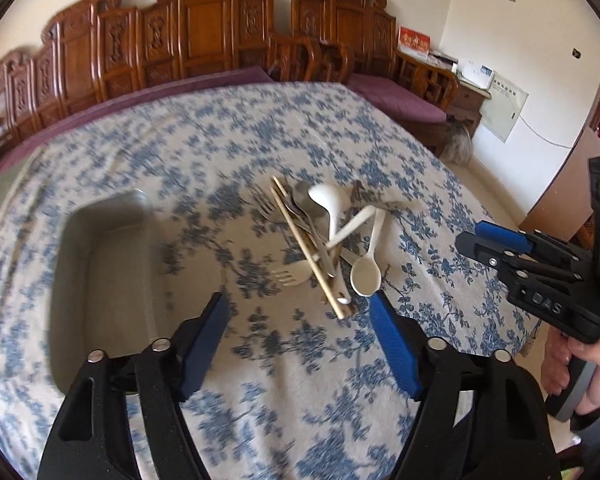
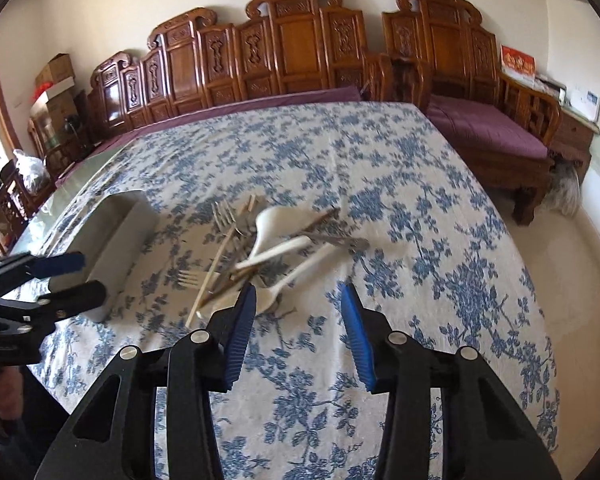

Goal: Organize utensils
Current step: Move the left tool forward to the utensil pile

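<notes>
Here, bare tablecloth [image 1: 300,380] surrounds the utensil pile [image 1: 324,240].

We count three white spoons [image 1: 365,276] in the pile at mid-frame, two pale chopsticks [image 1: 305,246], at least two metal forks [image 1: 262,205], and one white fork [image 1: 290,276]. One grey tray [image 1: 100,280] sits at left. The tangled metal pieces we cannot count exactly.

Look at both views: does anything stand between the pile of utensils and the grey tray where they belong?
Nothing visible does. Only bare floral tablecloth lies between the utensil pile and the grey tray, whose inside looks empty.
</notes>
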Motion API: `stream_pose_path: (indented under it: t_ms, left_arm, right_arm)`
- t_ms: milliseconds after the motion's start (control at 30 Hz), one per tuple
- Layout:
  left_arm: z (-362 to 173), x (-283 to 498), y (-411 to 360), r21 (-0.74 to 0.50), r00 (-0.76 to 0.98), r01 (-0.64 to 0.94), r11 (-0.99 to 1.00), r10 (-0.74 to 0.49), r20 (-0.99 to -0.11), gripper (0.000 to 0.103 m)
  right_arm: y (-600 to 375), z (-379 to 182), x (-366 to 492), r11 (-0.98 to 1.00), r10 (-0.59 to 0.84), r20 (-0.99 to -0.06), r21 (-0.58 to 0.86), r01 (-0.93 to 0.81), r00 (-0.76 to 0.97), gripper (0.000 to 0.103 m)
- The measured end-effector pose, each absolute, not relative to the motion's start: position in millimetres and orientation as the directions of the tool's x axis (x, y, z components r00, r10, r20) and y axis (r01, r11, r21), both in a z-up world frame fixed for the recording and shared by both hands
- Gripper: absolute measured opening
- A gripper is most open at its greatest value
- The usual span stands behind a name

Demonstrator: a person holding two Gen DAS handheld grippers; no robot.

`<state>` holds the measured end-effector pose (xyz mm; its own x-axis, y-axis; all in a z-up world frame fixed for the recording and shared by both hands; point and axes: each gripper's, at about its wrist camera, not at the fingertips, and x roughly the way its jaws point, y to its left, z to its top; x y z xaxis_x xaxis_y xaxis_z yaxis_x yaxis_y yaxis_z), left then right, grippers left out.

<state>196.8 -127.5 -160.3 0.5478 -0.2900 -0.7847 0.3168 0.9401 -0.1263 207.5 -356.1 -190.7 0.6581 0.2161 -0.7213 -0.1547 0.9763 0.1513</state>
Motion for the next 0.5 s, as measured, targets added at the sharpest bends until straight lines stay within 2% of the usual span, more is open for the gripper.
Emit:
stream_pose_path:
  t_ms: [500]
  left_arm:
    - [-226, 246, -156, -0.259, 0.388, 0.233, 0.937, -0.334, -0.859, 0.025]
  right_arm:
    - [-356, -202, 211, 0.976, 0.216, -0.739, 0.138, -0.17, 0.639, 0.047]
